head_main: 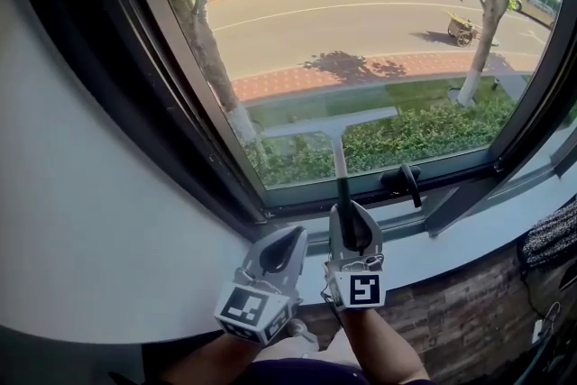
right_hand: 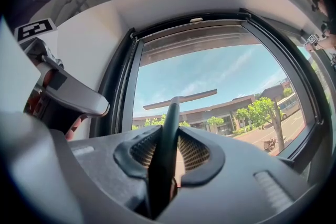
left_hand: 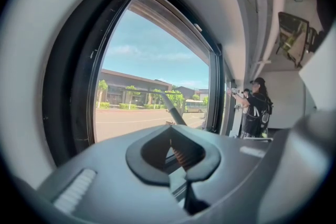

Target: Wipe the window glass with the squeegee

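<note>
The squeegee, a grey T-shaped blade on a slim dark handle, has its blade flat against the clear window glass, low on the pane and near the middle of its bottom edge. The right gripper is clamped tight on the handle. The left gripper, just beside it, has its jaws together on nothing. The glass shows no streaks or wet marks, so how much has been wiped cannot be judged. Most of the pane lies above the blade.

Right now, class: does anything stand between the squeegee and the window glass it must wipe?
Nothing visible does. The squeegee, held by the right gripper, appears to lie against the window glass.
</note>
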Demonstrator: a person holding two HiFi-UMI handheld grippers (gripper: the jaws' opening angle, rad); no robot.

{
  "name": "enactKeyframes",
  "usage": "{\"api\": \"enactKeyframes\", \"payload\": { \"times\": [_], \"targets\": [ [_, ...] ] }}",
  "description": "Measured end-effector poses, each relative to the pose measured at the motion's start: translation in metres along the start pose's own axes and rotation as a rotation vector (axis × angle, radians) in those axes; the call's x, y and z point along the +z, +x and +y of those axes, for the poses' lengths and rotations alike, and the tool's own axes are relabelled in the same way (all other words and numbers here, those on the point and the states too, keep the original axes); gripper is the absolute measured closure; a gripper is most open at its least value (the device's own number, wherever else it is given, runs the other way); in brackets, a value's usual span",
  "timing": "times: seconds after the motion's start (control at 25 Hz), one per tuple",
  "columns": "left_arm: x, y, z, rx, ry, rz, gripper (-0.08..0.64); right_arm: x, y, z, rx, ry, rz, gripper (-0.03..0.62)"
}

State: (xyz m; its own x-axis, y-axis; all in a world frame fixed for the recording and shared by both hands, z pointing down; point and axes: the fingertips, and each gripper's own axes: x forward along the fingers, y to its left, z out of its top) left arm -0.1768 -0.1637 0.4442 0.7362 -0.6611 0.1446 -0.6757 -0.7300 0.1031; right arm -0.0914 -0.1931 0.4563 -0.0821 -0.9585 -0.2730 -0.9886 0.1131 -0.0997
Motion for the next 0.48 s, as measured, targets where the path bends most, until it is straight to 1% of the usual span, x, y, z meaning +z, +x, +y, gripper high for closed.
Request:
{"api": "enactKeyframes", "payload": {
  "times": [0.12,0.48],
  "targets": [
    [-0.009,0.004,-0.004,-0.008,0.011,0.006,0.555,-0.017,-0.008,-0.008,-0.011,0.002,0.011,0.491],
    [-0.029,0.004,-0.005,-0.029,0.006,0.058,0.555,-0.054,-0.022,-0.012,-0.033,0.032,0.055,0.491]
  ]
}}
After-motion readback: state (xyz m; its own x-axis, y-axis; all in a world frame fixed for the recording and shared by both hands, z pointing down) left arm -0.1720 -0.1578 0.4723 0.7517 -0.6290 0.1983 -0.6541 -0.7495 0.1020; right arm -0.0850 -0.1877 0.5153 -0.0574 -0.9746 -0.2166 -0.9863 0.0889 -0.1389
